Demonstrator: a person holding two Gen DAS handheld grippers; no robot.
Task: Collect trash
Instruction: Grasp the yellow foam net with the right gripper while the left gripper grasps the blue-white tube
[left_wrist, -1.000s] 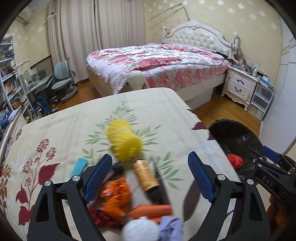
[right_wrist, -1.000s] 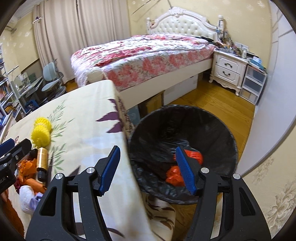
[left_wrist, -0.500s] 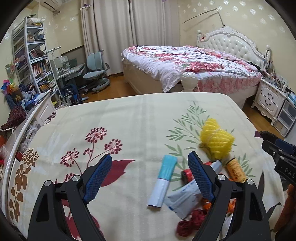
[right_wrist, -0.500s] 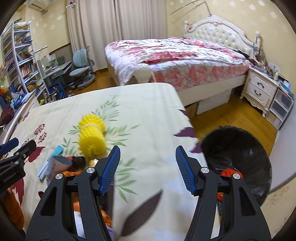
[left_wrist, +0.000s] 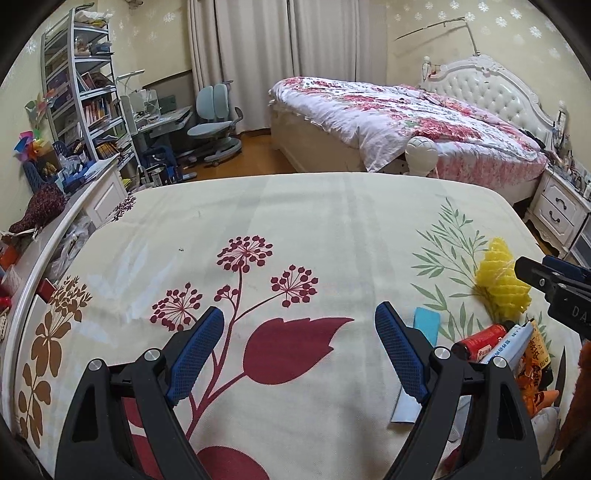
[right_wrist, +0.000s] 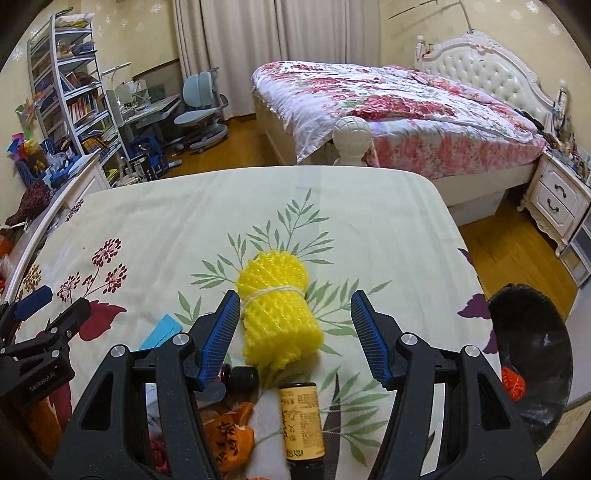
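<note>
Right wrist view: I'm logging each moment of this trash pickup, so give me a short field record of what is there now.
surface: floral bedsheet
right claw: open, empty, fingers either side of the yellow foam fruit net
left claw: open, empty, over bare sheet
nearest trash: brown labelled bottle, orange wrapper, blue-capped tube
bin: black-lined trash bin at right, off the sheet's edge
bin contents: something orange-red

Between the blue fingers (right_wrist: 221, 332) lies a yellow foam net (right_wrist: 275, 312) on a cream cloth (right_wrist: 155, 221) printed with green leaves and maroon flowers.
</note>
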